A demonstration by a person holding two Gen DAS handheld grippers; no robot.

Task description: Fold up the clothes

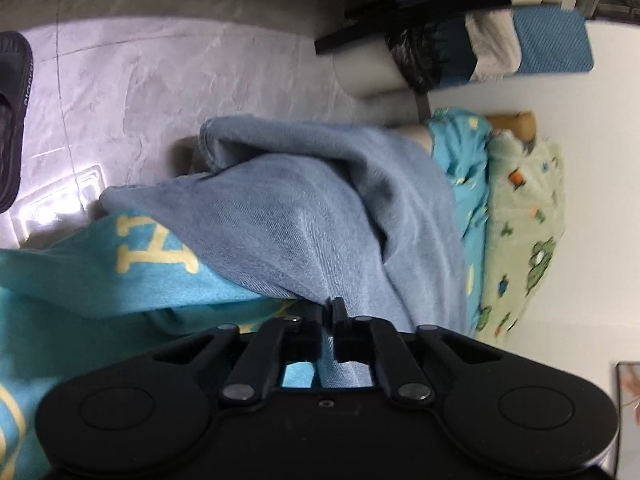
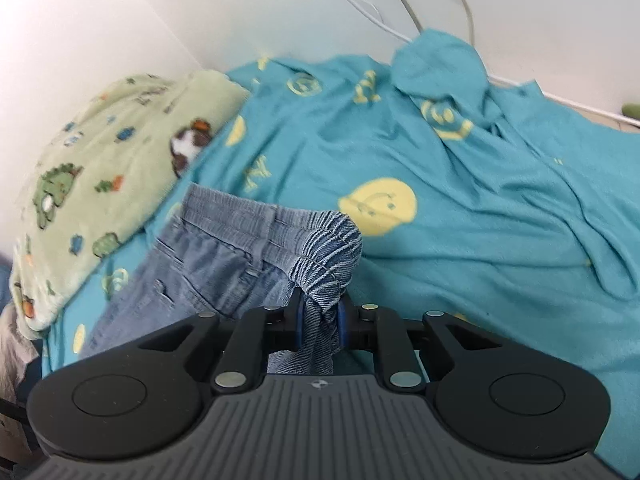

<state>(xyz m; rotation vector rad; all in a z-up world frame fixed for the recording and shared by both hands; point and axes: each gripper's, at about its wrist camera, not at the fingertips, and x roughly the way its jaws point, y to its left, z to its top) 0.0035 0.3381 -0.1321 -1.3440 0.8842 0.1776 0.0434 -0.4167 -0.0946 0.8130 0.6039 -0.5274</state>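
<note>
Teal bedsheet point(image 2: 500, 208) with yellow smiley faces spread over the whole bed, rumpled toward the far wall. Green dinosaur blanket point(image 2: 96, 184) bunched at the wall end, just beside the jeans. Grey tiled floor point(image 1: 168, 92) beyond the bed's edge in the left wrist view, with a black slipper point(image 1: 12, 120) at the side.

Blue jeans point(image 2: 224, 272) lying on the sheet, waistband end near the blanket, leg part point(image 1: 304, 208) draped toward the bed's edge and already doubled over itself in a loose fold.

Right gripper point(image 2: 319, 320) clamped on a bunched corner of the elastic waistband — cloth filling the narrow gap between the fingers and hanging down behind them. Left gripper point(image 1: 329, 332) closed tight on a thin ridge of denim, fingers nearly meeting, fabric pinched between.

Step in hand, as a judgement: both ends gripped, ready for bringing one part of the jeans over the other. Next move likely a lift and carry of the leg end toward the waistband — calls for keeping both pinches firm, raising enough to clear the sheet without dragging it along, and laying edges in line before any release. Risk of a slipped grip on the thin left pinch.
</note>
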